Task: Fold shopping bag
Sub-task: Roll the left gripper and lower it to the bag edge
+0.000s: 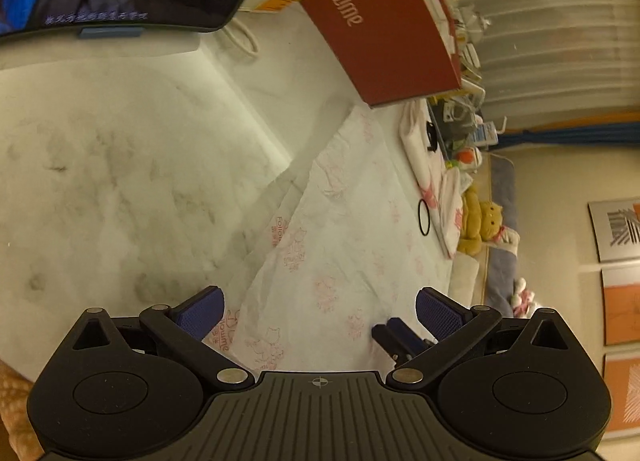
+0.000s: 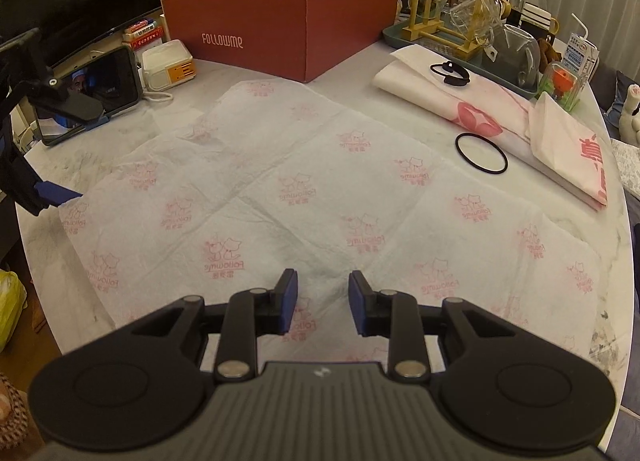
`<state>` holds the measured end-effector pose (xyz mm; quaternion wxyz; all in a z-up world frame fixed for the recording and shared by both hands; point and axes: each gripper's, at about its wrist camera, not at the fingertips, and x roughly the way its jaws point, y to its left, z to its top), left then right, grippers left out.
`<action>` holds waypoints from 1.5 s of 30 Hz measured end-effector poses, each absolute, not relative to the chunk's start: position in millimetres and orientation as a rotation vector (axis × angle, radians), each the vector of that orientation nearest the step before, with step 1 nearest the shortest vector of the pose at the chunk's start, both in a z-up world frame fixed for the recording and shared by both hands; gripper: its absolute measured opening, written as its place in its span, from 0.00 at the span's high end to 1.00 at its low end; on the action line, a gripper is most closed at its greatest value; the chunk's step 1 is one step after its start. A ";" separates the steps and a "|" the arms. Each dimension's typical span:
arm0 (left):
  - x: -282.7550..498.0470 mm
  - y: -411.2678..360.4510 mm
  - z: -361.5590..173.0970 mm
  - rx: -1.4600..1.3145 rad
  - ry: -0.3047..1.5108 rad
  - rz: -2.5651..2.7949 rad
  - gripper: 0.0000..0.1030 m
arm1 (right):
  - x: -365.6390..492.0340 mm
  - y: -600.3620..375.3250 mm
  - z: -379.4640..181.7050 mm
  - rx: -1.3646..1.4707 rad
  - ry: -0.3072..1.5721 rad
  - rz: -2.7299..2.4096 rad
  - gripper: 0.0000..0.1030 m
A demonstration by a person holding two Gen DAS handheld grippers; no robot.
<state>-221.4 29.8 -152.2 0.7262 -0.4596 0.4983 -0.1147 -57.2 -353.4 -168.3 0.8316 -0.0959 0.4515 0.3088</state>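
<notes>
A white shopping bag [image 2: 304, 189] with pink cat prints lies spread flat on the marble table [image 2: 612, 301]. It also shows in the left wrist view [image 1: 336, 245]. My right gripper [image 2: 322, 297] is open and empty, low over the bag's near edge. My left gripper [image 1: 320, 307] is wide open over the bag's left edge, holding nothing. One of its blue fingertips [image 2: 60, 193] shows at the bag's left corner in the right wrist view. The right gripper's fingers [image 1: 394, 335] show low in the left wrist view.
A red "Followme" box [image 2: 280, 33] stands behind the bag. Folded white-and-pink bags [image 2: 500, 117] and a black ring [image 2: 481, 158] lie at the right. A tray of glassware [image 2: 472, 21] stands at the back right. A phone on a stand [image 2: 104, 89] and a charger [image 2: 168, 65] stand at the left.
</notes>
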 end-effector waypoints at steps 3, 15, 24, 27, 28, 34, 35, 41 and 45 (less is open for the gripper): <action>-219.4 26.6 -158.9 -1.055 1.112 -0.297 0.00 | -58.0 -353.4 -168.7 -0.202 0.956 0.654 0.73; -222.5 17.8 -177.4 -1.267 1.084 -0.418 0.00 | -57.9 -353.1 -168.7 -0.201 0.957 0.652 0.73; -227.8 16.5 -148.2 -1.109 1.083 -0.412 0.00 | -57.8 -352.0 -168.7 -0.207 0.964 0.653 0.73; -231.9 25.5 -139.5 -0.968 1.138 -0.306 0.00 | -58.5 -353.3 -168.2 -0.205 0.963 0.652 0.73; -233.2 26.3 -138.8 -0.928 1.164 -0.278 0.00 | -58.8 -353.2 -168.4 -0.204 0.962 0.651 0.73; -230.3 19.6 -152.4 -1.036 1.141 -0.325 0.00 | -58.6 -352.6 -168.5 -0.205 0.963 0.648 0.72; -228.2 17.1 -155.8 -1.059 1.137 -0.337 0.00 | -58.6 -352.5 -168.6 -0.205 0.963 0.647 0.72; -228.5 8.4 -170.3 -1.195 1.101 -0.386 0.00 | -58.3 -351.8 -168.7 -0.206 0.965 0.644 0.72; -226.4 -14.5 -174.2 -1.214 1.135 -0.478 0.00 | -58.2 -351.7 -169.3 -0.206 0.965 0.642 0.72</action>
